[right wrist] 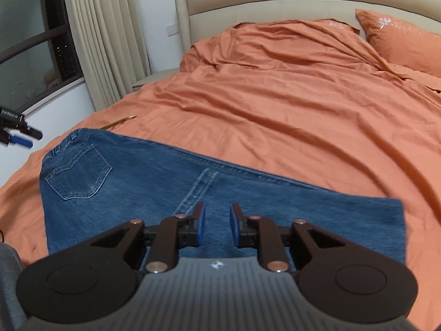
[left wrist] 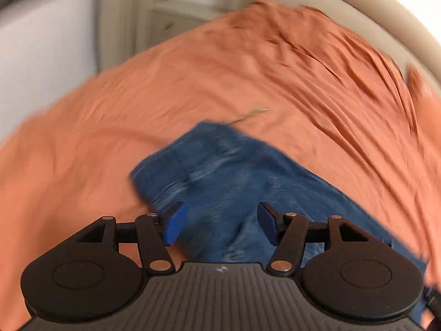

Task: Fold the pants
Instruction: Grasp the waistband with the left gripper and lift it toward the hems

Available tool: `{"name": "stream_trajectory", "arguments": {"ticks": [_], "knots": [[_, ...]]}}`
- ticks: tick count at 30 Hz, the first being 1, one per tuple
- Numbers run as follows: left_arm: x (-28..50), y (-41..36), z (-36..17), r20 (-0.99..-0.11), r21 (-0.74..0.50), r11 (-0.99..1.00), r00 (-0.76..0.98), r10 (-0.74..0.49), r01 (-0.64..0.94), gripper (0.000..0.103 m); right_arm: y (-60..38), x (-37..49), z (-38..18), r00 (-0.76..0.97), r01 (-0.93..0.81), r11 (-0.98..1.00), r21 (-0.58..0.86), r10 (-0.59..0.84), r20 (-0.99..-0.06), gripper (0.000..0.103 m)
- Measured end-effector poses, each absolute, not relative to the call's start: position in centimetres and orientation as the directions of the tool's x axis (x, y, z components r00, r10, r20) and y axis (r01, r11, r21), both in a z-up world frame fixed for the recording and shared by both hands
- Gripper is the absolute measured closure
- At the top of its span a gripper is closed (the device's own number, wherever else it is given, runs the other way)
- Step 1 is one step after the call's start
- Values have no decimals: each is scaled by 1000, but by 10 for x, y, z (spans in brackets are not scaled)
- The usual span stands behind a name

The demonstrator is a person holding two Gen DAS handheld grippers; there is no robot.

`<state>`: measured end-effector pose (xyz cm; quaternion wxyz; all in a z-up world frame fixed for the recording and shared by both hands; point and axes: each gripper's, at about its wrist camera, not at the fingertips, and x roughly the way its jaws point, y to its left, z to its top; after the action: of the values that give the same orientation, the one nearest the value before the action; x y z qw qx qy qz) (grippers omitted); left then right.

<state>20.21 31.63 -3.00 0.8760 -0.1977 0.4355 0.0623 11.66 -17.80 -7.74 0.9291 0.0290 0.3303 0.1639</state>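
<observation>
Blue denim pants (right wrist: 193, 190) lie flat and folded lengthwise on the orange bed sheet (right wrist: 275, 115), waistband and back pocket at the left. My right gripper (right wrist: 217, 226) hovers over the pants' near edge, open and empty. My left gripper (left wrist: 220, 226) is open wide and empty above the pants (left wrist: 231, 182) near the waistband; that view is motion-blurred. The left gripper also shows at the far left of the right wrist view (right wrist: 20, 135), off the pants' waist end.
A thin tan stick (right wrist: 121, 121) lies on the sheet just past the waistband. An orange pillow (right wrist: 399, 38) and beige headboard (right wrist: 275, 8) stand at the back. Curtain (right wrist: 102, 41) and window are at the left.
</observation>
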Motion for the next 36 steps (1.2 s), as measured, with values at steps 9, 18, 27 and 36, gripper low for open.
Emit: {"name": "stream_trajectory", "arguments": {"ticks": [9,18,27,36], "knots": [[212,386,-122,-720,-601,658,665,-199,-454,33,-166,123,-91,720,-316,940,127,324,-613,84],[243,382,-142,-737,-582,661,651,-183,-473,35,-166,142,-109,700,-306,945,119,308,-645,82],[252,367,-121,-784,-485,707,614,-90,-516,67,-158,156,-127,609,-294,951,96,264,-748,82],[222,301,-5,-676,-393,849,737,-7,-352,74,-185,130,-83,685,-247,948,202,318,-656,82]]}}
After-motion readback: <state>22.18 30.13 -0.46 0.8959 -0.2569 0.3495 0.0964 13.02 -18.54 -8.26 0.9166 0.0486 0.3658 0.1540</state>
